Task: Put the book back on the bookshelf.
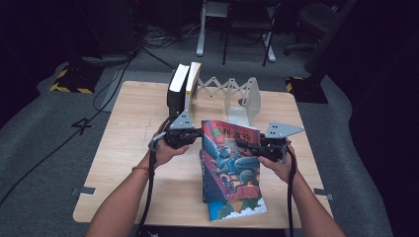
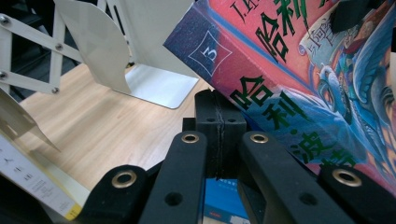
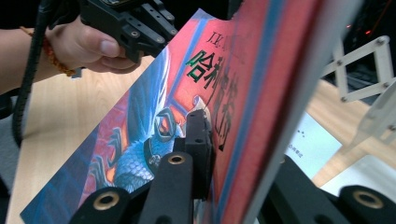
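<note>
The left claw (image 1: 190, 137), its jaws pressed together with nothing seen between the pads, bears against the spine edge of a red-and-blue paperback (image 1: 230, 163), while the right claw (image 1: 247, 147) is clamped on the book's opposite edge, one pad on the front cover. Between them the book is held off the bench (image 1: 128, 148), tilted, cover toward the camera, above a second colourful book (image 1: 237, 210) lying flat near the front edge. This looks like the lifting stage of shelving it. The next move likely calls for turning the book fully upright and carrying it back toward the white expanding book rack (image 1: 232, 94), beside the two books (image 1: 184, 86) already standing there, without letting it slip. The cover shows a winged creature, green Chinese lettering and a "3" on the spine.
</note>
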Demonstrator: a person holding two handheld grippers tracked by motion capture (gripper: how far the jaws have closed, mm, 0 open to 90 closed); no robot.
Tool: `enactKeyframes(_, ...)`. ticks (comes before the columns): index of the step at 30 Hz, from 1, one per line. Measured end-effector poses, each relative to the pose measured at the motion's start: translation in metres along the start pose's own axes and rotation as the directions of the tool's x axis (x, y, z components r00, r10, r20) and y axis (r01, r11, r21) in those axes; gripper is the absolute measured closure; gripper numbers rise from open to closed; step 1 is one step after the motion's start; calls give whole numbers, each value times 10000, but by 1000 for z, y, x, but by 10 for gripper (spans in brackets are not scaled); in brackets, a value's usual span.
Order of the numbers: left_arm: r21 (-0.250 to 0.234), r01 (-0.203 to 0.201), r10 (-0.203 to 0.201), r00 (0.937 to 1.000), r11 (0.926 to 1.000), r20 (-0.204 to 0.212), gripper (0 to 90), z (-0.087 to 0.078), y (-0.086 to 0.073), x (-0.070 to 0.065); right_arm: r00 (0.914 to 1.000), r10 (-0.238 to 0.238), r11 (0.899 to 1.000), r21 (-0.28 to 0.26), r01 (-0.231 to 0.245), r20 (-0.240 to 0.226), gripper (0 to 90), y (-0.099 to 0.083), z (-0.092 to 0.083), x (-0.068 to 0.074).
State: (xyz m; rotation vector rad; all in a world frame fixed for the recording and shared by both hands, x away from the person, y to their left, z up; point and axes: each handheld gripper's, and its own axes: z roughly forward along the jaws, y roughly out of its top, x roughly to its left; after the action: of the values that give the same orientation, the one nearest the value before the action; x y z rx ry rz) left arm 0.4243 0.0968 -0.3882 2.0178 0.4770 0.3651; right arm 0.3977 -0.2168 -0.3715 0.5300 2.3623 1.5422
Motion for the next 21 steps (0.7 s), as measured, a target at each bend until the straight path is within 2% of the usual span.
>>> enactKeyframes(3,-182,-92,92,10000,9998,-15,898,-4,8,-1,9994,-95,9997,-231,103,333,832,3,-3,0)
enactKeyframes(5,-135,-193,191,9996,9997,-198,899,-5,13,-3,9978,-251,9988,-408,276,607,836,6,-6,2)
enactKeyframes(9,-137,-351,347,9991,9993,-254,898,-6,21,-8,9939,-508,9969,-548,564,984,836,9,-12,6)
enactKeyframes(14,-327,-675,661,9969,9972,-431,898,-9,27,-19,9898,-831,9919,-865,934,1160,836,6,-22,14)
enactKeyframes(19,-530,-930,902,9945,9943,-530,896,-15,33,-30,9857,-1098,9837,-1279,1262,1280,838,-5,-40,29)
enactKeyframes(20,-538,-933,902,9942,9942,-577,893,-15,33,-31,9845,-1164,9825,-1299,1335,1313,838,-6,-42,31)
enactKeyframes(21,-499,-941,899,9927,9943,-805,863,-15,33,-33,9839,-1197,9817,-1322,1373,1325,839,-7,-43,33)
